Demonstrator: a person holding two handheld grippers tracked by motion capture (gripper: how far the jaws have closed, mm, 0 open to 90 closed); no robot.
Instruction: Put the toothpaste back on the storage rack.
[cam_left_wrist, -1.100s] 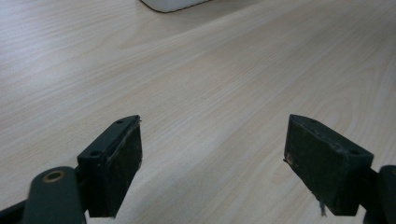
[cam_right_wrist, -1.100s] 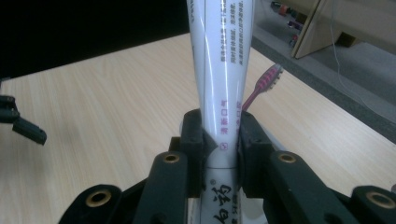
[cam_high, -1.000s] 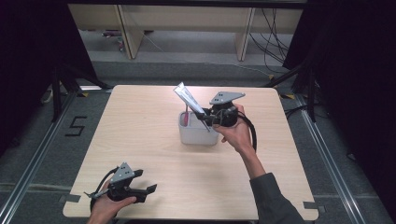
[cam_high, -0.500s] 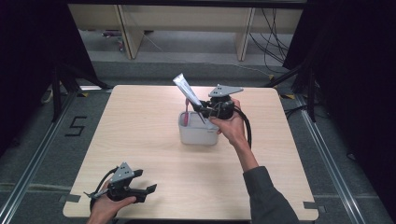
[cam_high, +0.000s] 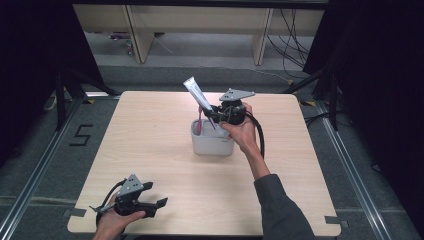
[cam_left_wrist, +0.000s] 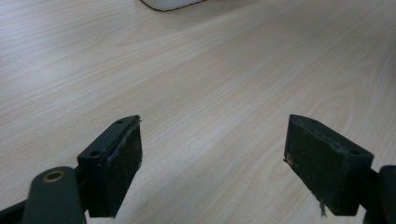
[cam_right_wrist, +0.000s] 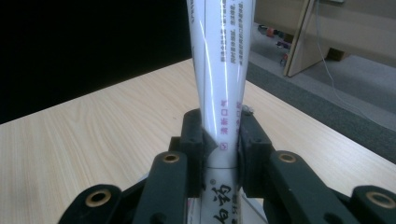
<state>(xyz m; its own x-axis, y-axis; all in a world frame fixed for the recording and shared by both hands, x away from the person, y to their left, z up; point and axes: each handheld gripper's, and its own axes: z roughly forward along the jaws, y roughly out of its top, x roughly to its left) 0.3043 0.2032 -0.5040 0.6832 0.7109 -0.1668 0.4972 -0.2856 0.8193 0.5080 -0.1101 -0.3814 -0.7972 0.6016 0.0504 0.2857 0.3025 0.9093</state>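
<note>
1. The left gripper (cam_high: 150, 204) rests on the pale wood-grain table (cam_high: 150, 145), jaws spread wide, holding nothing.
2. A white rounded-rectangular cup (cam_high: 212, 142) stands mid-table.
3. The right gripper (cam_high: 214, 116) pinches a glossy tapered tube (cam_high: 196, 95) tilted above the cup.

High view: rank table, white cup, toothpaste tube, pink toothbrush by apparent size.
1. Table, by far the largest.
2. White cup.
3. Toothpaste tube, held by the right gripper; its lower end is hidden.
4. Pink toothbrush, mostly hidden in the cup, so unsure.
</note>
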